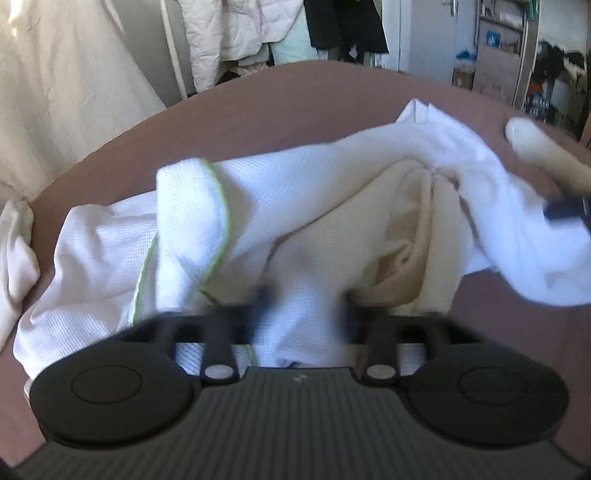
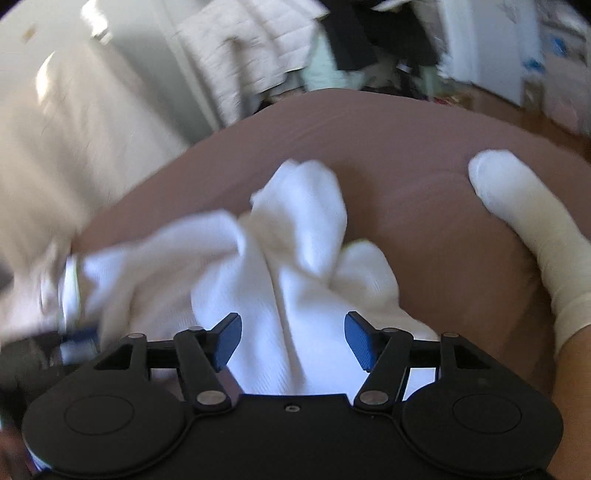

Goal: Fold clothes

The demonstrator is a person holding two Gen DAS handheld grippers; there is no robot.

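A white waffle-knit garment (image 1: 295, 206) with thin green trim lies crumpled on the mauve bed sheet (image 1: 258, 107); its cream inner side shows in the folds. My left gripper (image 1: 306, 301) hangs low over the garment's near edge. Its blurred fingers stand apart with cloth lying between them, so it is open. In the right wrist view the same white garment (image 2: 295, 258) is bunched in ridges. My right gripper (image 2: 293, 336) hovers over it with the blue pads (image 2: 229, 332) wide apart, open, and cloth passing under the gap. The right gripper's tip (image 1: 565, 210) shows at the garment's right end.
A person's foot in a white sock (image 2: 517, 210) rests on the bed sheet (image 2: 406, 140) to the right of the garment, also visible as the sock (image 1: 535, 147). A cream curtain (image 1: 55, 92) hangs left; hanging clothes (image 1: 240, 33) and shelves (image 1: 498, 48) stand beyond the bed.
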